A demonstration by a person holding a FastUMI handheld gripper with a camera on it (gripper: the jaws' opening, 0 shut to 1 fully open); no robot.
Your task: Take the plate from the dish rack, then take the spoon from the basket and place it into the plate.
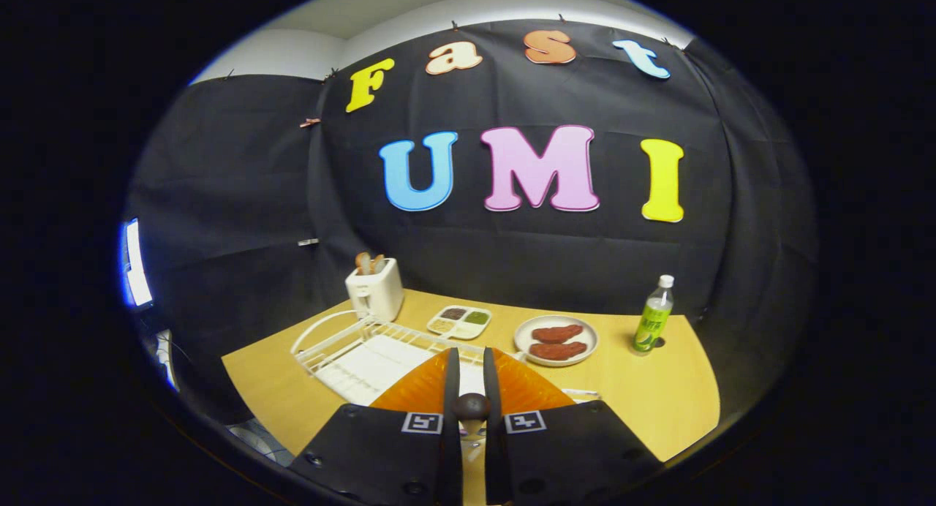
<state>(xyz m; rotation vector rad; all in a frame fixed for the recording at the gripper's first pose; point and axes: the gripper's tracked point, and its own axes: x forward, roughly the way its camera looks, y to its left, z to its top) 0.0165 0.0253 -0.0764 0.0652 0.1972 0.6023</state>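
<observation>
A: What does the gripper [468, 378] hold at this moment?

B: Its two fingers stand close together and pinch the rim of the orange plate [526, 389], one finger on each face. The plate stands on its edge between them, lifted just above the white dish rack [344, 349].

A: So the first step is almost finished?

B: I think yes. The plate looks free of the rack, but it is not yet put down on the table [658, 396].

A: What can go wrong from here?

B: The grip is only on a thin rim. If the plate swings, it can turn between the fingers or slip out. Also the rack wires are just below it, so a low move can catch them.

A: And the things around?

B: The white plate with meat [556, 340] and the sauce tray [459, 322] are just beyond the fingers. The bottle [653, 316] stands further right, the toaster [375, 288] behind the rack. A careless landing may knock them.

A: Where is the spoon?

B: I cannot see the spoon or its basket.
</observation>
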